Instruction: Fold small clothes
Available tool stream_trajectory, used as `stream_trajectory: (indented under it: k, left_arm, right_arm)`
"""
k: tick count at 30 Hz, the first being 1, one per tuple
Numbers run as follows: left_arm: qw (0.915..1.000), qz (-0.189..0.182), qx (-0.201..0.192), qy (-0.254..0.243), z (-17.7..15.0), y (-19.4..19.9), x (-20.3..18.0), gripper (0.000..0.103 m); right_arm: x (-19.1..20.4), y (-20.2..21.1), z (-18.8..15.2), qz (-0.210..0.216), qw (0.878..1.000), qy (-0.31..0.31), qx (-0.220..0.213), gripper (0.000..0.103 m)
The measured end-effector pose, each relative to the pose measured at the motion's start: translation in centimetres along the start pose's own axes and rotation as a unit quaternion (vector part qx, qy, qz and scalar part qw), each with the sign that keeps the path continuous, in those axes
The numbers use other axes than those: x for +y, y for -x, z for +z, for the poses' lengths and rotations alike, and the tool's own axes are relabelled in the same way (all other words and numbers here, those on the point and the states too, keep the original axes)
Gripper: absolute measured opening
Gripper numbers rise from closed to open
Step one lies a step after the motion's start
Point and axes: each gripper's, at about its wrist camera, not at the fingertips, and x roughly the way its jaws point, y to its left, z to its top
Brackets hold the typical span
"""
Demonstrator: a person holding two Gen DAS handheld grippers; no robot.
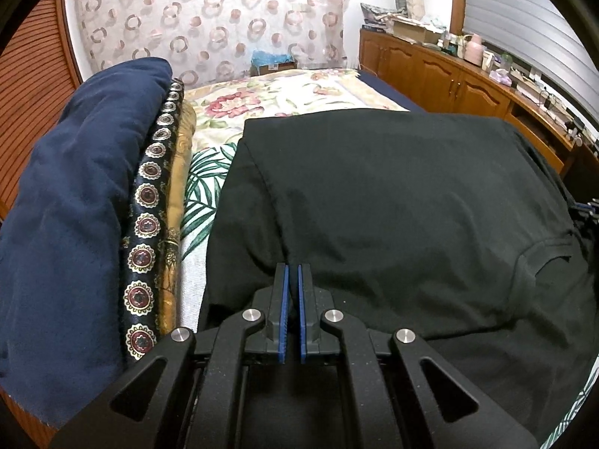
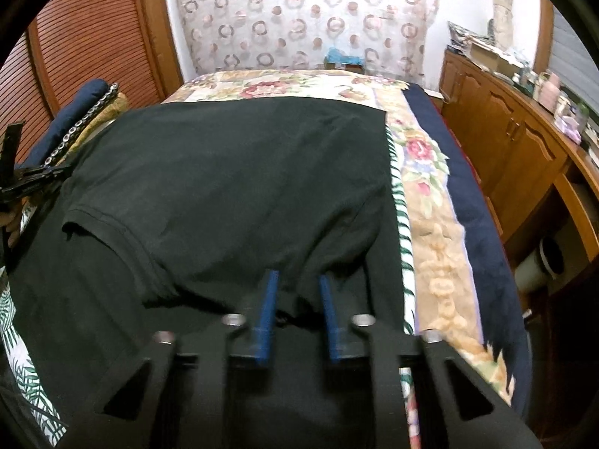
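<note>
1. Louvred wooden doors (image 1: 33, 75) line the left wall, a curtain printed with rings (image 1: 209, 18) hangs across the far end, and a long wooden cabinet (image 1: 430, 71) crowded with small items runs down the right side
2. Between them stands a bed under a floral bedspread (image 1: 284, 93), its navy border showing along the cabinet side
3. On the bed's left side lies a folded navy blanket (image 1: 75, 187), with a black medallion-patterned band and a gold fabric just beside it
4. Spread over the middle of the bed is the black T-shirt (image 1: 374, 205), resting on a white cloth with green leaves (image 1: 206, 187) that peeks out at both sides; one short sleeve (image 2: 101, 224) is folded in over the body
5. A small box with blue material in it (image 1: 273, 61) sits past the bed's far end, by the curtain
6. The left gripper (image 1: 292, 273) has its blue pads drawn almost together, pinching the near edge of the T-shirt, with creases running from its tips
7. The right gripper (image 2: 299, 284) shows blurred, its pads a narrow gap apart with bunched shirt fabric between them, not visibly pressed
</note>
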Motion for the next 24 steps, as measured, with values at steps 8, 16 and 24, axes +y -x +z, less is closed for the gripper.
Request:
stream_trajectory:
  k: [8, 16, 24]
  left_arm:
    - [0.9978, 0.006, -0.065, -0.011, 0.9, 4.0, -0.2, 0.005]
    - [0.9927, 0.009, -0.117, -0.025, 2.4, 8.0, -0.6, 0.005]
    - [0.99, 0.013, -0.139, -0.022, 0.8, 10.8, -0.5, 0.005]
  right_arm:
    - [-0.4, 4.4, 1.1, 0.025, 0.998, -0.004, -0.055, 0.007]
    - [-1.4, 8.4, 0.5, 0.021, 0.995, -0.019, -0.094, 0.007]
    - [0.3, 11.8, -2.6, 0.021, 0.992, -0.018, -0.119, 0.007]
